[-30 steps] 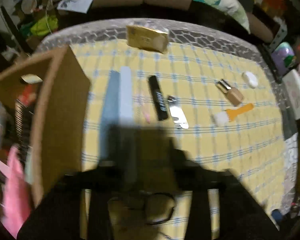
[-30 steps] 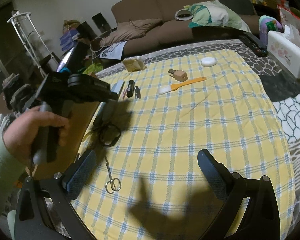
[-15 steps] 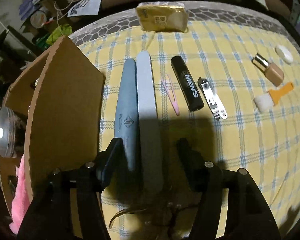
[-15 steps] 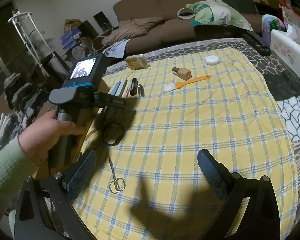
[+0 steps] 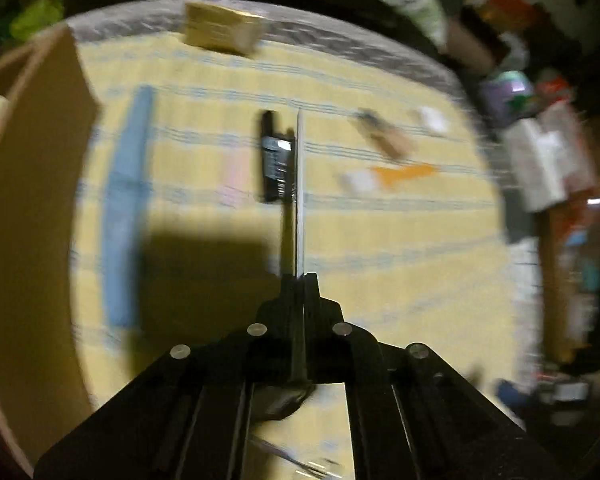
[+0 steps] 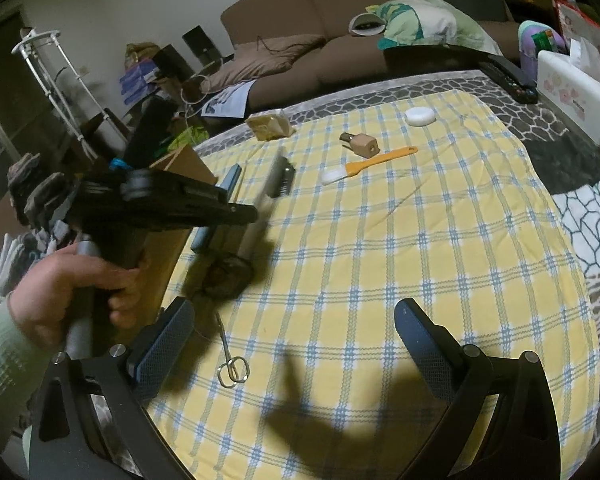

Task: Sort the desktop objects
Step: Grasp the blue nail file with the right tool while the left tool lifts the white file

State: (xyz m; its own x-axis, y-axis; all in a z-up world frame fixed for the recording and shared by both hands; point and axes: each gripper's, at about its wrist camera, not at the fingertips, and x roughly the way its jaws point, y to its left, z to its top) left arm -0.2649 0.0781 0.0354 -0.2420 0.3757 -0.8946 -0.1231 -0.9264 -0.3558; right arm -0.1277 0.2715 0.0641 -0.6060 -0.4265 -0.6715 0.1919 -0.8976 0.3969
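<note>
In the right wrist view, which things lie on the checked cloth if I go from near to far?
Scissors → brush → tan bottle → white disc.

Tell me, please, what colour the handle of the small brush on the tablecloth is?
Orange; the brush has an orange handle and white bristles, clearest in the right wrist view.

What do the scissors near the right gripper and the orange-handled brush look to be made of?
Scissors: bare metal, by the thin silvery blades and loops with a dull shine. Orange-handled brush: the handle is probably plastic, uniformly bright orange and smooth; the white head looks soft, either bristles or silicone, too small to tell which.
</note>
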